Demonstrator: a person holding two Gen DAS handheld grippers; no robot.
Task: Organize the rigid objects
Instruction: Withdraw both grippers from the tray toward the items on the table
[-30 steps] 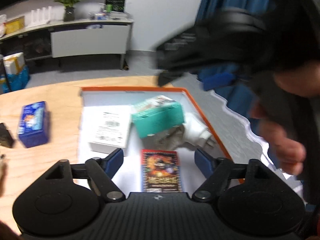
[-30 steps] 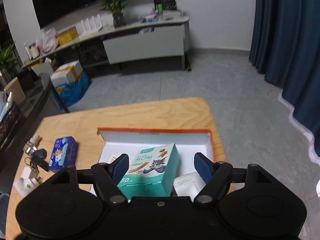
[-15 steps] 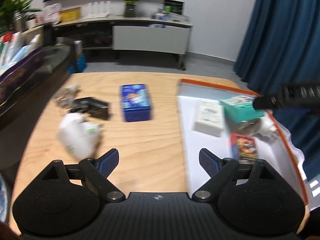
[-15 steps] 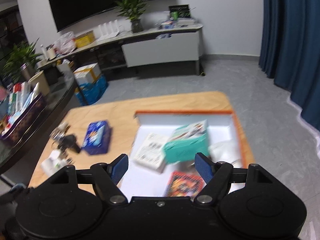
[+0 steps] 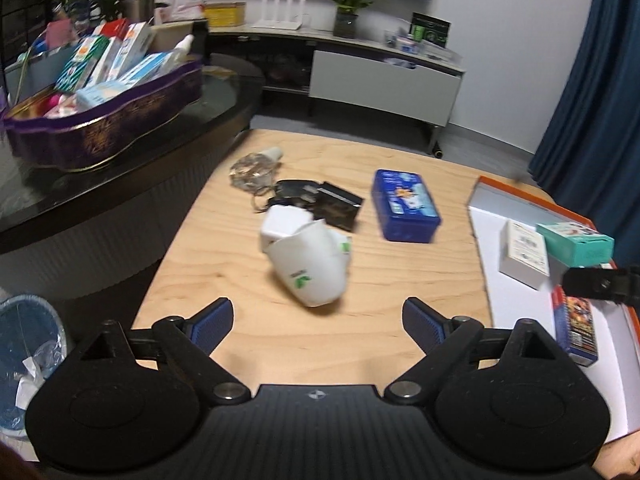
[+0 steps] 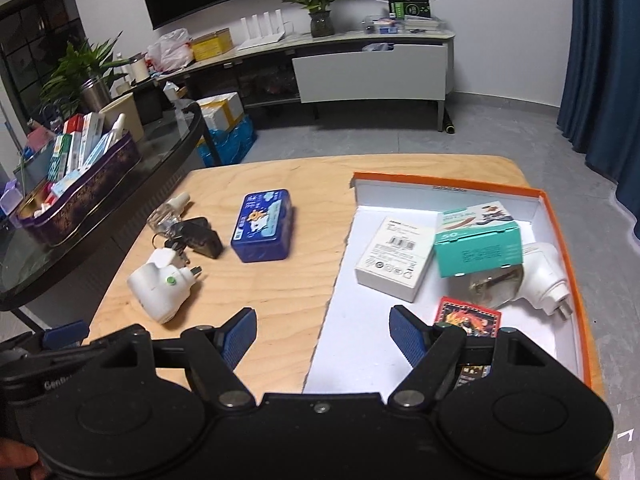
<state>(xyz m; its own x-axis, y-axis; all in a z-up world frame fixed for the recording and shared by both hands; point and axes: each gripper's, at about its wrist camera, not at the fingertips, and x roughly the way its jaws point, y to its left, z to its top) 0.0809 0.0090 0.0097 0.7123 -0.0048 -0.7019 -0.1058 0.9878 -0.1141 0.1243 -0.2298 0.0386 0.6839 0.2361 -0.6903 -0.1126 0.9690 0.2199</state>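
Four loose things lie on the tabletop (image 5: 256, 328) outside the orange-rimmed box (image 6: 566, 240). Nearest is the white plug adapter (image 5: 308, 264), lying on its side ahead of the left gripper (image 5: 318, 318), whose jaws are opening with nothing between them. Best to straddle its widest part squarely, since the rounded shell could slip. The right gripper (image 6: 322, 334) hangs spread and empty.

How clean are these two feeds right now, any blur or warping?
Left wrist view: the white plug and blue tin are motion-smeared. Right wrist view: sharper, box labels readable. Both: fisheye bends the table edge; dim indoor light.
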